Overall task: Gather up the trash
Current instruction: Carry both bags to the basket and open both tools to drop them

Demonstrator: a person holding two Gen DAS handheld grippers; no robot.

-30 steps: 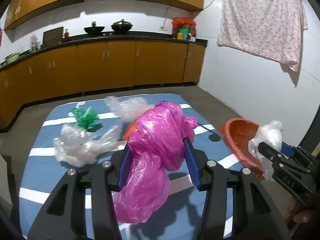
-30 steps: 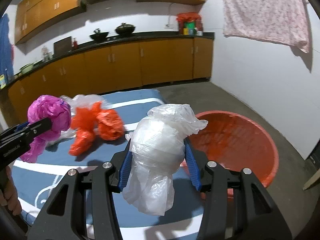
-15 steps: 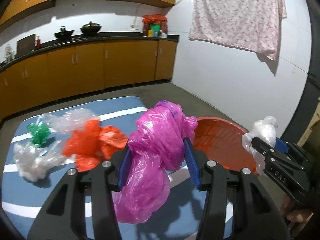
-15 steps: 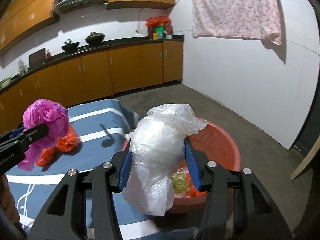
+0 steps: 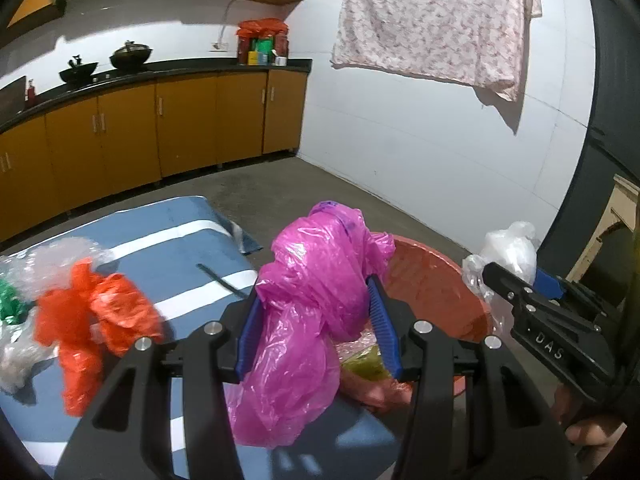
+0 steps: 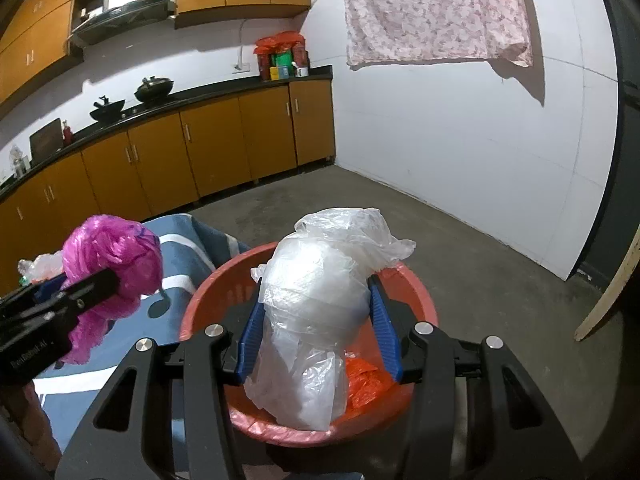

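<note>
Our left gripper (image 5: 318, 328) clamps a crumpled magenta plastic bag (image 5: 316, 304) just left of the red basin (image 5: 436, 280). Our right gripper (image 6: 318, 320) squeezes a clear plastic bag (image 6: 316, 304) directly above that basin, where 1 orange bag (image 6: 366, 384) lies inside.

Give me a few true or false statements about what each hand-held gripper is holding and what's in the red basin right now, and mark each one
1. The left hand-held gripper is clamped on a pink plastic bag. True.
2. The right hand-held gripper holds a green bag. False: it grips a clear whitish plastic bag.
3. The red basin already has trash in it. True: orange plastic shows at the bottom.
4. The orange bag lies inside the basin. False: it lies on the blue striped cloth.
5. The clear bag hangs over the basin. True.
</note>
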